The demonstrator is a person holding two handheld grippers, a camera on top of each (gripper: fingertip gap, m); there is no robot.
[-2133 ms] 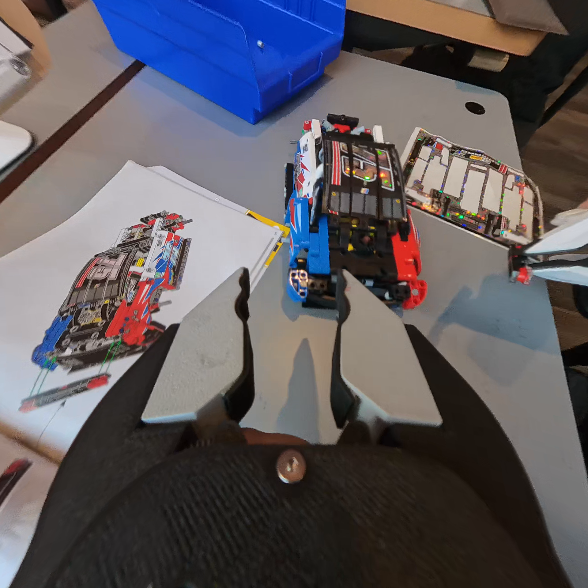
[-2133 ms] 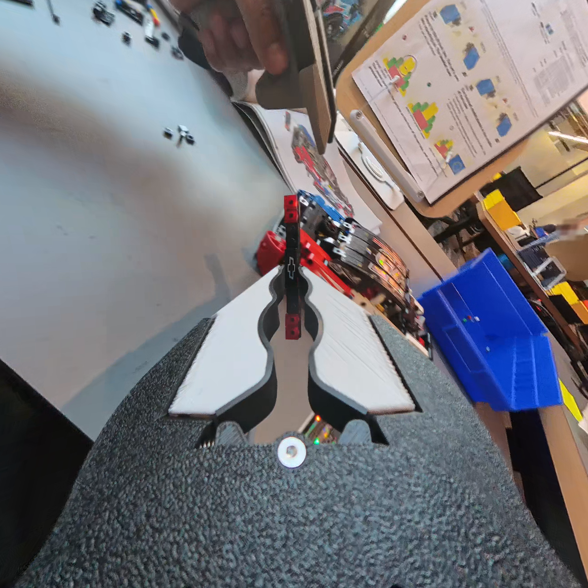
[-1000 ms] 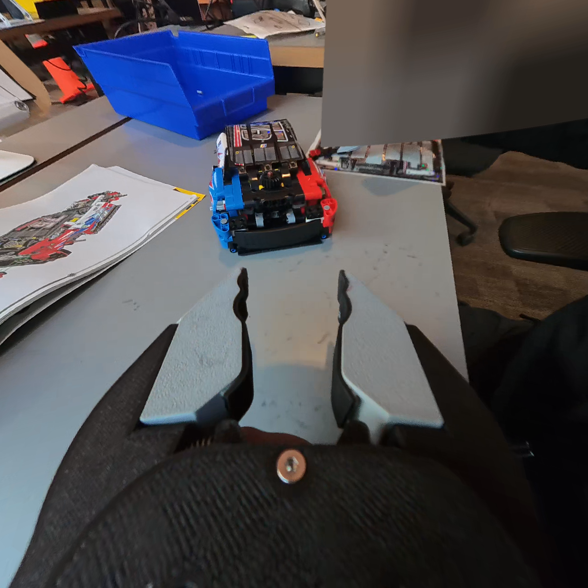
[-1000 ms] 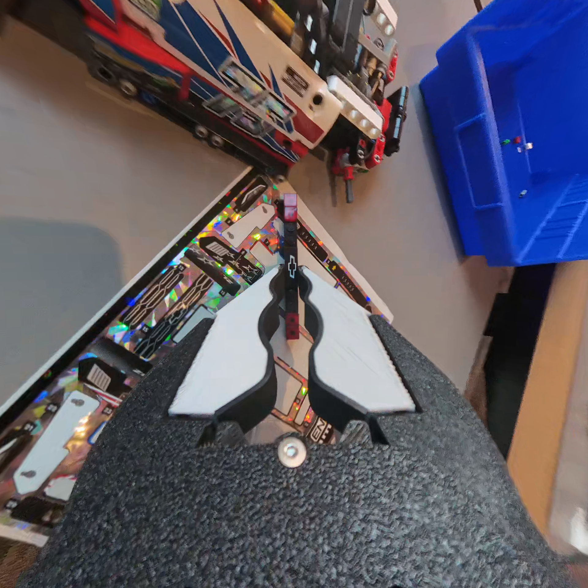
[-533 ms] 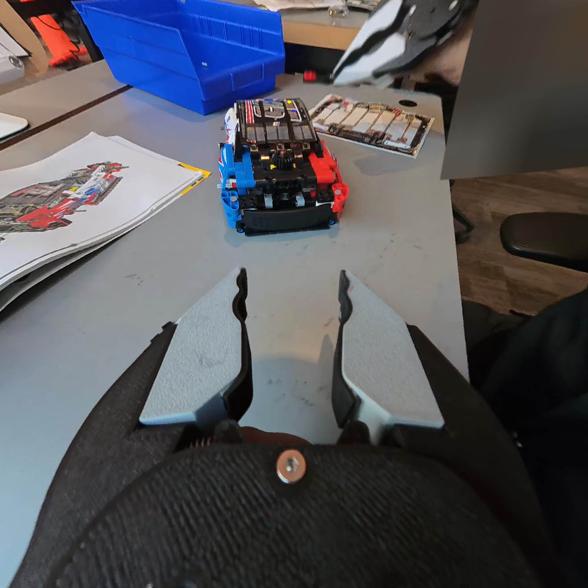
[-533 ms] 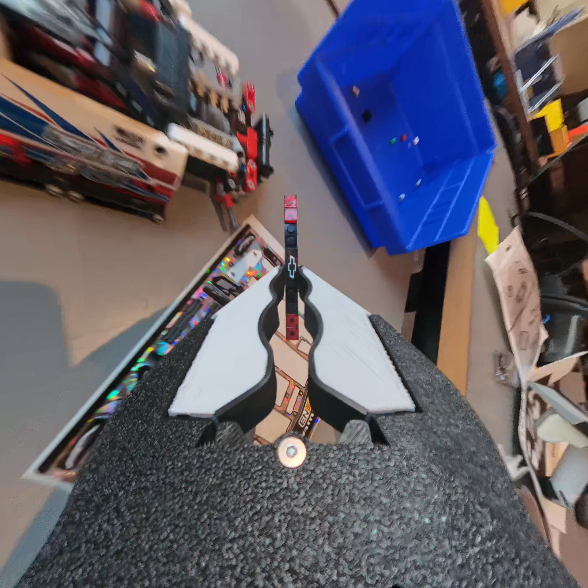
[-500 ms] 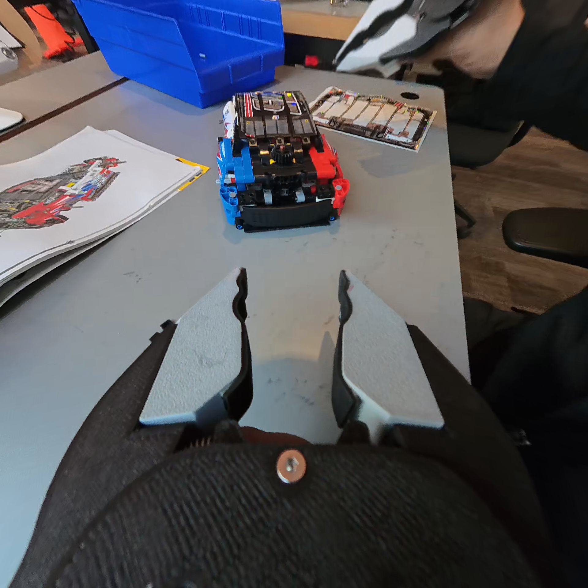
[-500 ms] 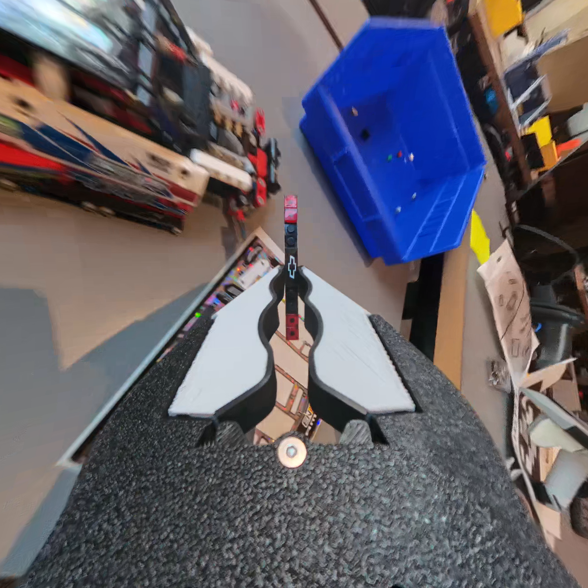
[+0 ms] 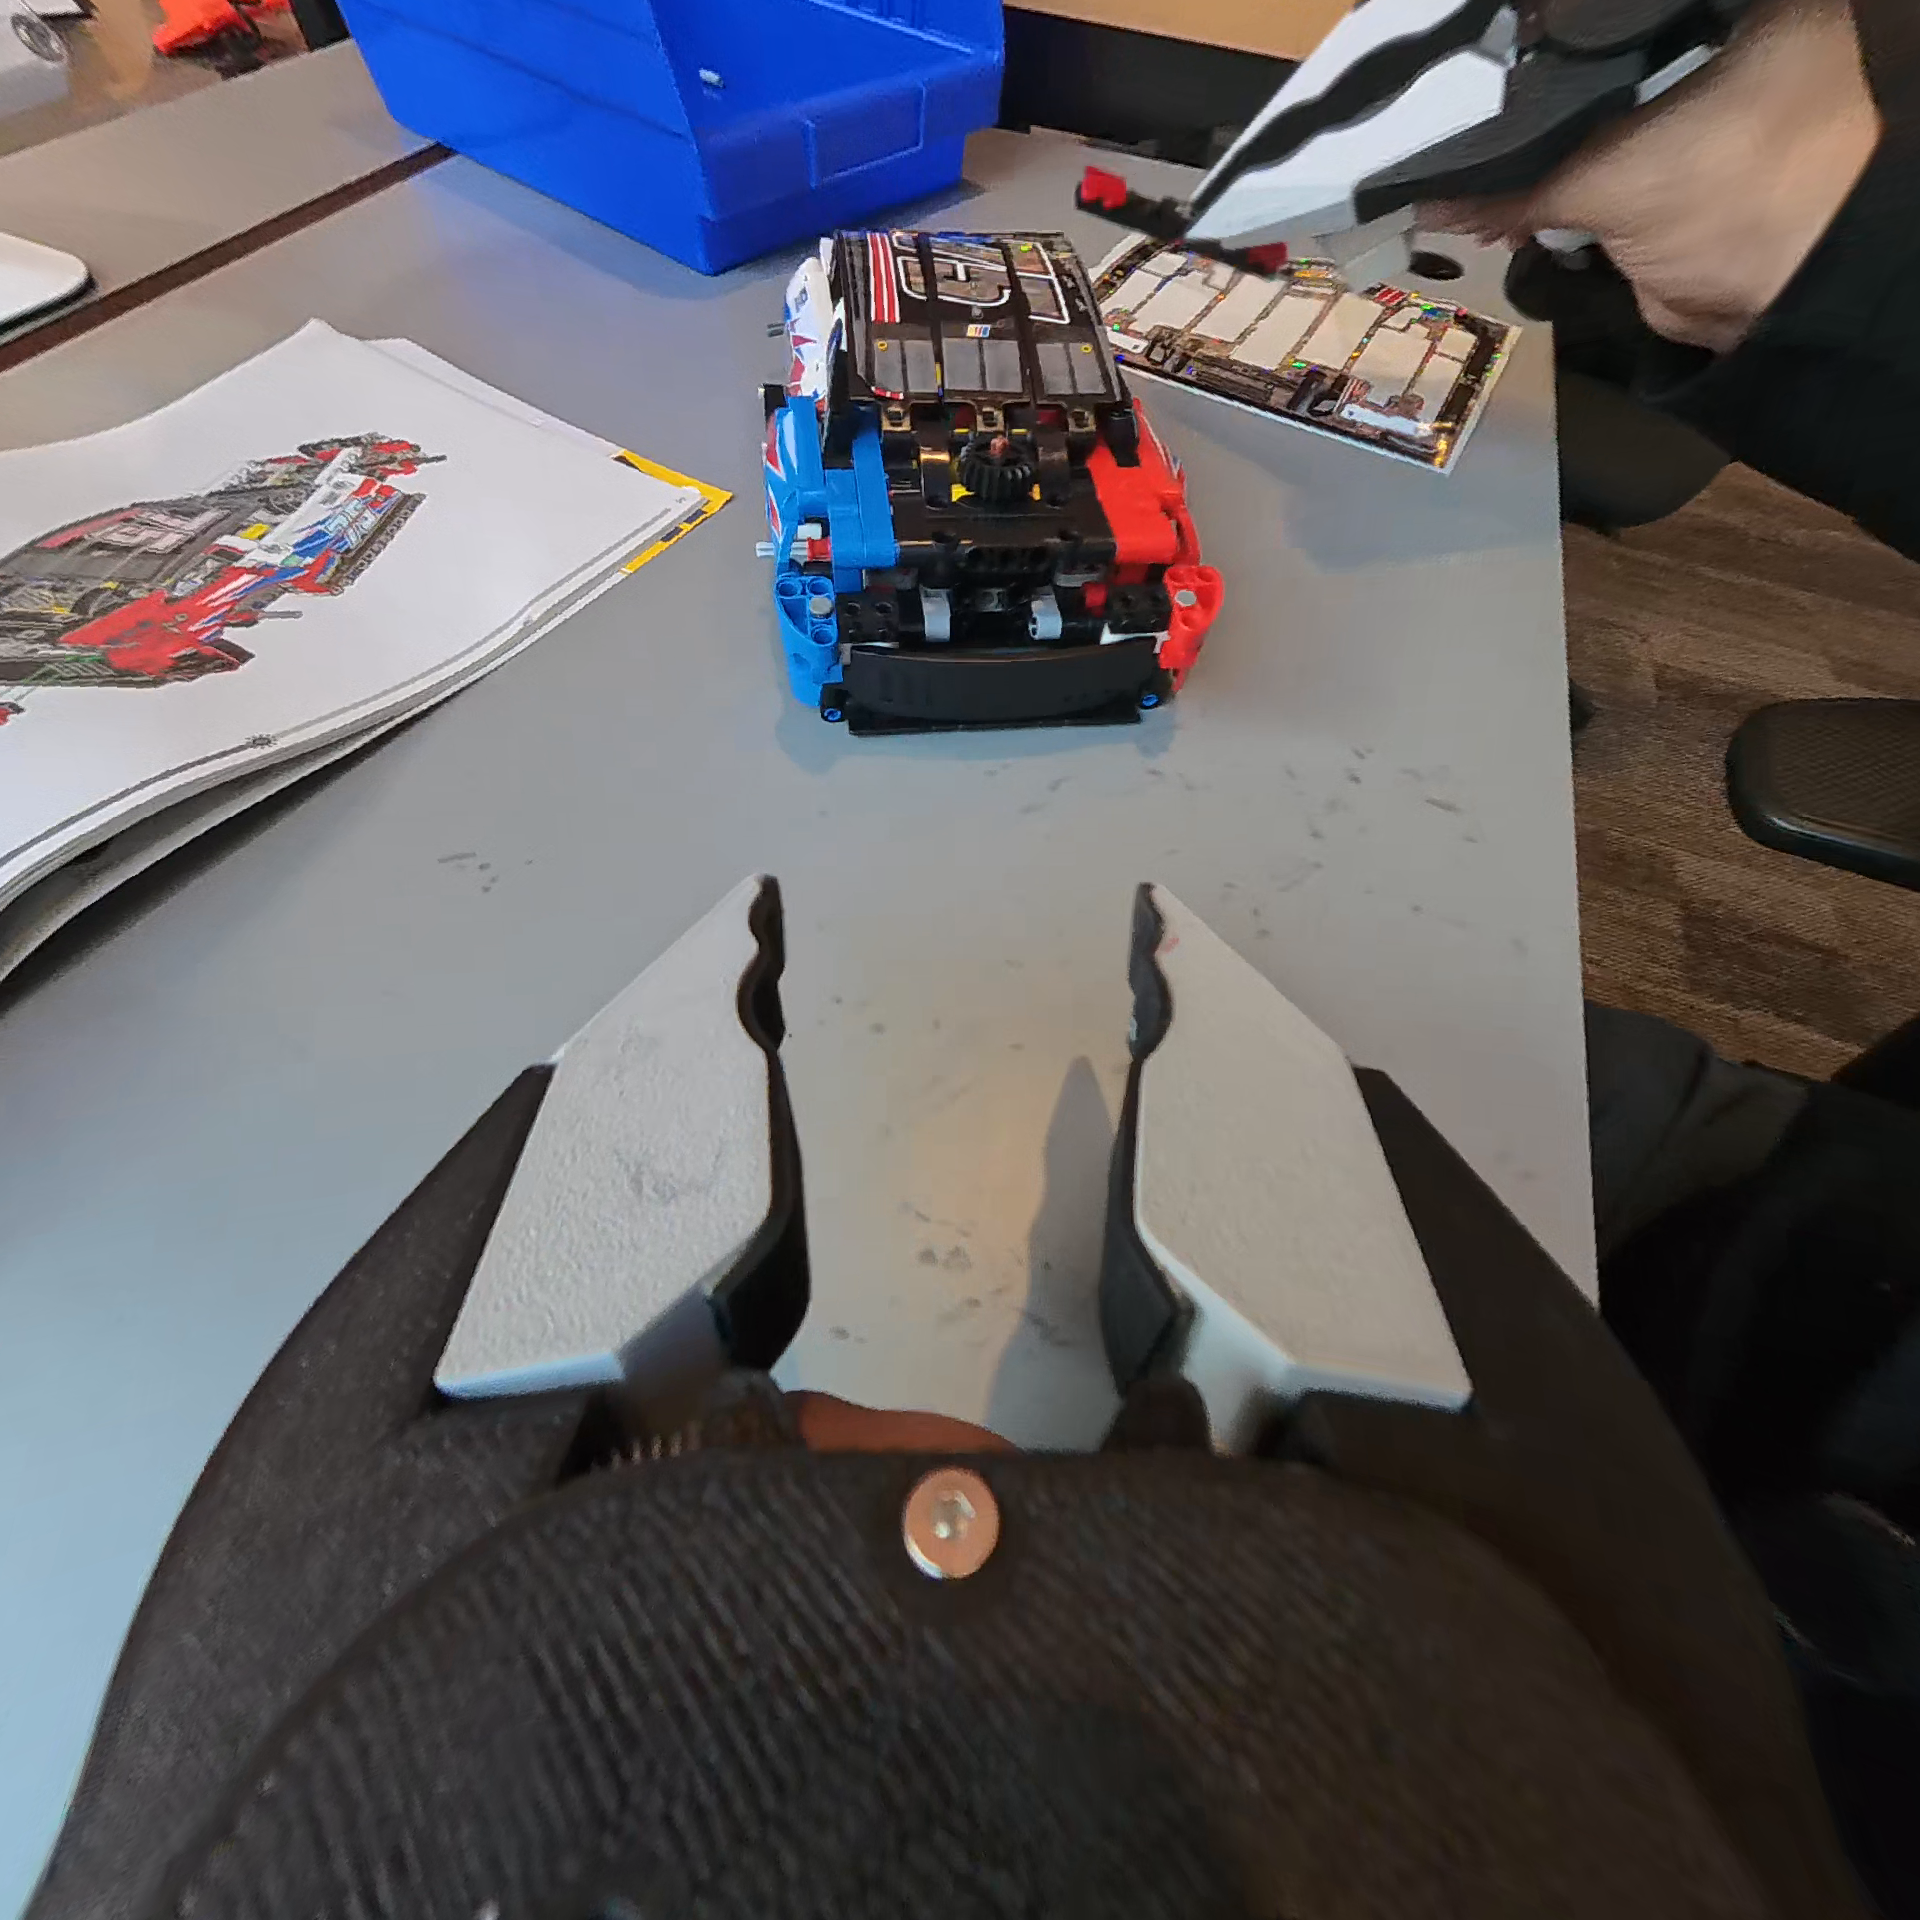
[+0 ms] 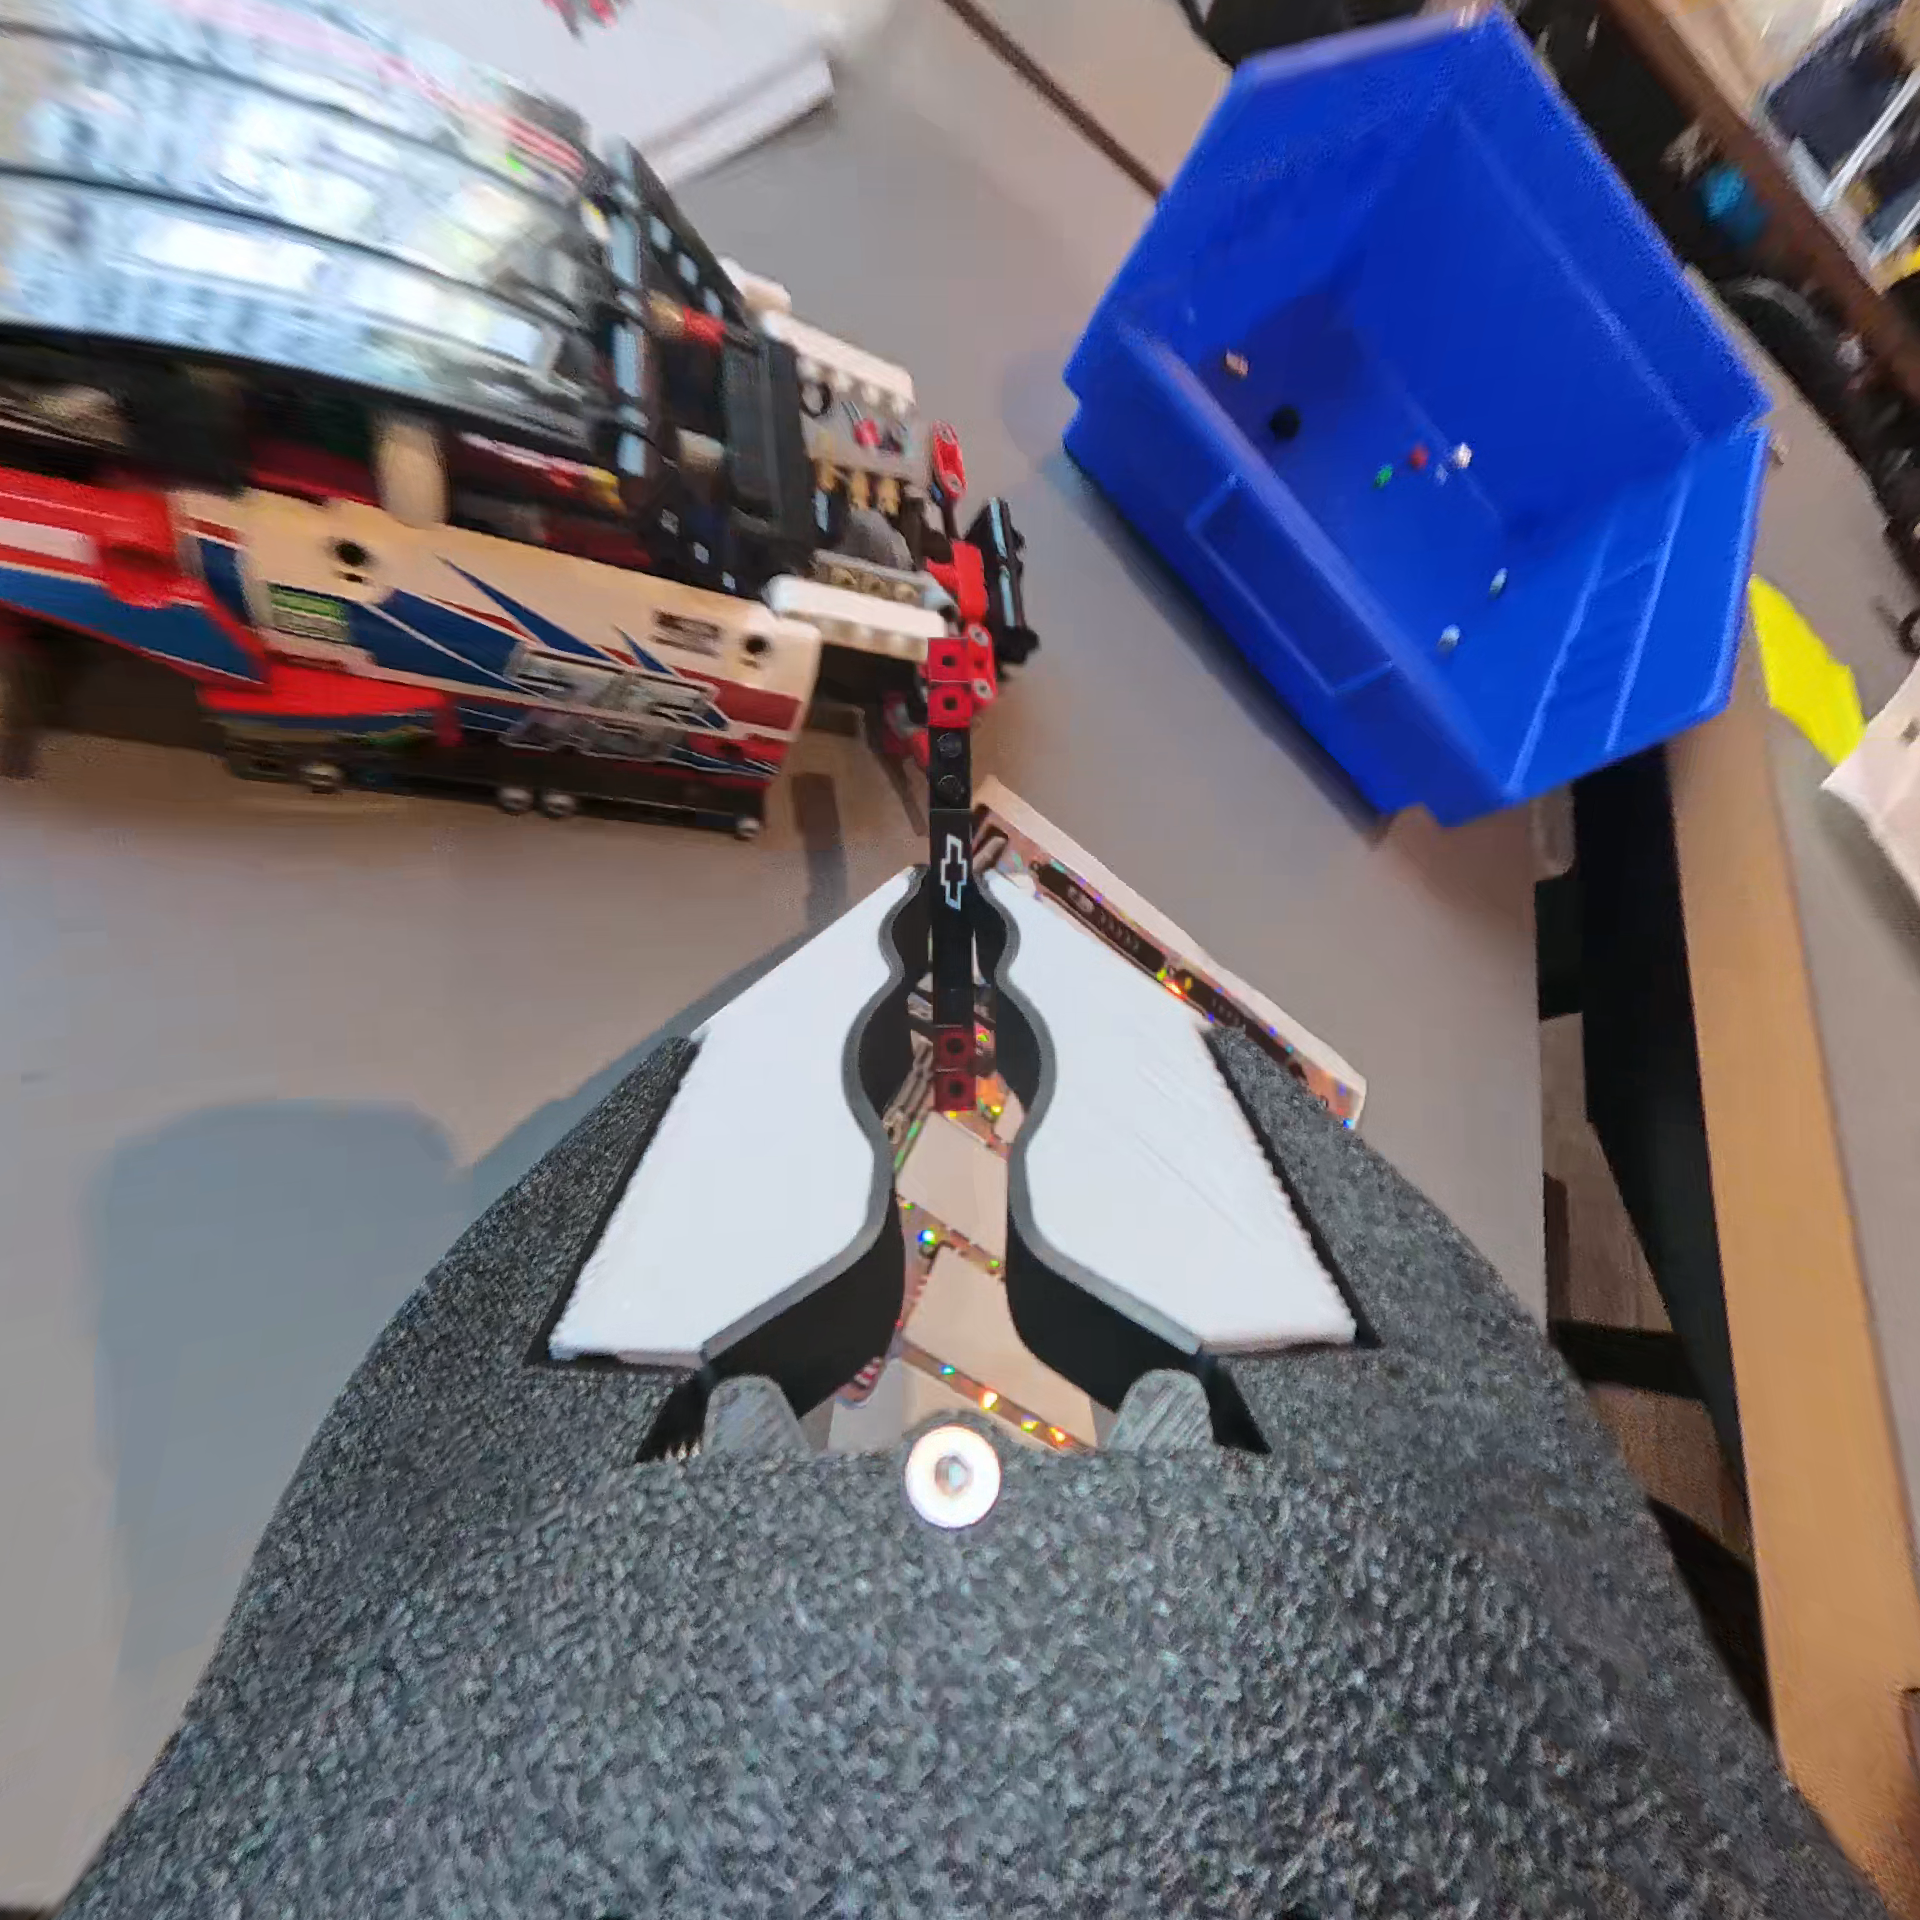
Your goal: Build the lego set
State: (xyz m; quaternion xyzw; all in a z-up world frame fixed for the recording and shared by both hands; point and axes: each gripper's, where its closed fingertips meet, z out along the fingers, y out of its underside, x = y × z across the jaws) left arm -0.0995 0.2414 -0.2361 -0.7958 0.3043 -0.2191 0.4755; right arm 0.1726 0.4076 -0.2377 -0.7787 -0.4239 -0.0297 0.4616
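**Inspector:** Position of the model?

**Onlooker:** The lego car (image 9: 982,488) sits flat on the grey surface (image 9: 1039,935), tail end towards the left gripper (image 9: 951,935). It lies between the open instruction booklet (image 9: 312,582) and the holographic sticker sheet (image 9: 1320,343), with the blue bin (image 9: 727,114) beyond. I judge the booklet is kept alongside so the build can be checked against the printed picture.

**Inspector:** The left gripper?

**Onlooker:** Its jaws are spread, holding nothing, and it hangs low over bare surface well short of the car. It looks parked there, ready to steady the body when the next piece goes on.

**Inspector:** And the right gripper (image 10: 951,883)?

**Onlooker:** Its jaws are pinching a thin black beam with red ends (image 10: 951,831) at mid-length, so the far red end stands clear in front. That leaves the connecting end free, presumably for pressing into the car. It is held in the air above the sticker sheet, near the car's far end but not touching it.

**Inspector:** Risk?

**Onlooker:** The beam is slender; a push off its axis may twist it in the grip.
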